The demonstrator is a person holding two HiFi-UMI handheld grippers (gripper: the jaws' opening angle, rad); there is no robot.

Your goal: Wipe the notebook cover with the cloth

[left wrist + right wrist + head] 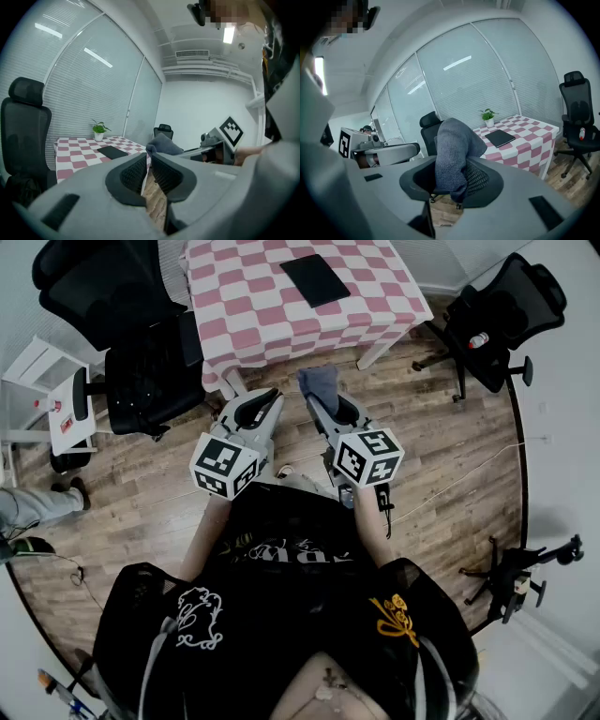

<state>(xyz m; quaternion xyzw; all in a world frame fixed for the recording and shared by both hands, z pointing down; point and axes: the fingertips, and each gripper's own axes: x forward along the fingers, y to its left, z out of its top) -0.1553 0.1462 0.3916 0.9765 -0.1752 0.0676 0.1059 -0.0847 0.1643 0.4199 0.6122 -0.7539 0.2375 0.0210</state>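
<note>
Lying flat on the checked table (246, 307), toward its middle and well in from the near edge, the dark notebook (315, 279) has nothing on its closed cover and nothing touching it. The grey-blue cloth (453, 154) is well apart from it, bunched and pinched between the jaws of the right gripper (451, 177), which are clamped on it with a thick fold standing above them and a tail hanging below. The left gripper (149, 161) sits beside it, its jaws drawn almost together with only a thin slit between them and nothing in it. Both grippers are held over the wooden floor (441, 456), short of the table's near edge, so wiping has not begun, by my reading. To do this step well, the right gripper should probably reach in over the near edge and come down until the loose fold, not the jaws, presses on the cover. It could then sweep from one edge of the notebook to the other with the grip kept firm. The notebook may slide on the tablecloth, so pinning one corner with the left gripper looks wise.
</note>
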